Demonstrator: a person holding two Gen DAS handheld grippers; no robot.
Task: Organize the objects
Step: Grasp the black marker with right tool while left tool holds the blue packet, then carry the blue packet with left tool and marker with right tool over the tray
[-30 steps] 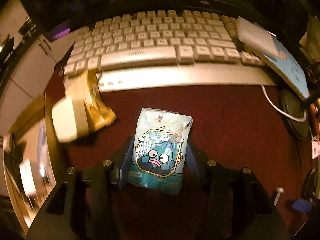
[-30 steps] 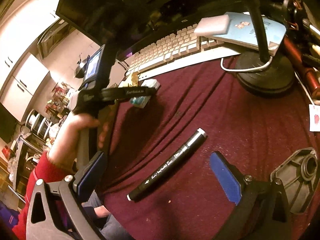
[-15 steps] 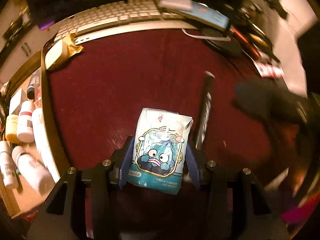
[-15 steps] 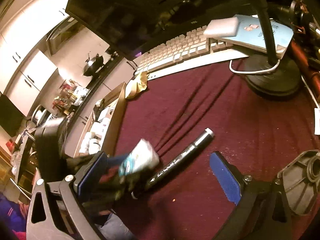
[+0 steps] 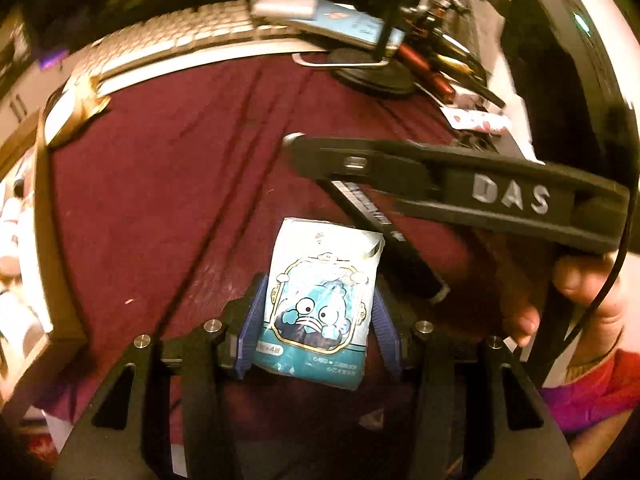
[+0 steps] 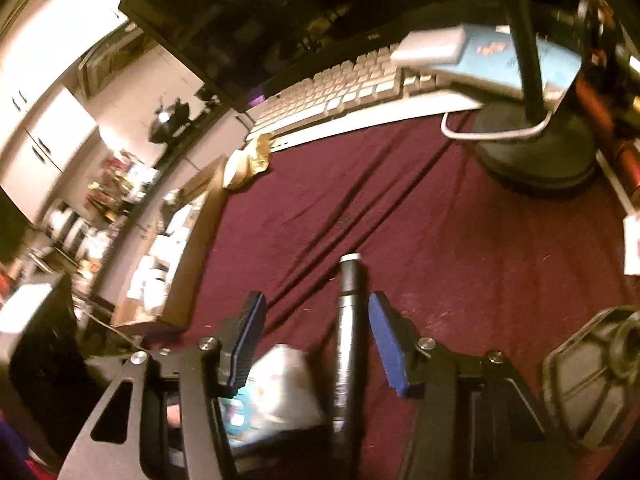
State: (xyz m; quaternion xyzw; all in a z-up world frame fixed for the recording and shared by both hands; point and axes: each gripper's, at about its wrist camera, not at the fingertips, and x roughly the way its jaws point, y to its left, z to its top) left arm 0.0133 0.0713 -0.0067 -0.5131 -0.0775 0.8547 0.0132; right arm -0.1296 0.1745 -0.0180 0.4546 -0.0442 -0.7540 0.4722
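Observation:
My left gripper (image 5: 318, 300) is shut on a blue tissue packet (image 5: 320, 304) with a cartoon fish face, held just above the maroon cloth (image 5: 180, 200). A black marker (image 6: 349, 332) lies on the cloth between the blue pads of my right gripper (image 6: 316, 320). Its jaws are closing: the right pad is close to the marker and the left pad stands well off it. In the left wrist view the marker (image 5: 384, 232) passes under the right gripper's black frame, right beside the packet. The packet (image 6: 280, 380) shows blurred low in the right wrist view.
A white keyboard (image 6: 340, 92) runs along the back, with a gold-wrapped item (image 6: 250, 160) at its left end. An open cardboard box (image 6: 192, 264) of bottles flanks the cloth's left edge. A black lamp base (image 6: 536, 152), a blue notebook (image 6: 520, 60) and a black metal part (image 6: 592, 368) stand at the right.
The left gripper carried the packet from near the keyboard across the cloth to beside the marker. The right gripper's jaws narrowed around the marker, which now lies lengthwise between them.

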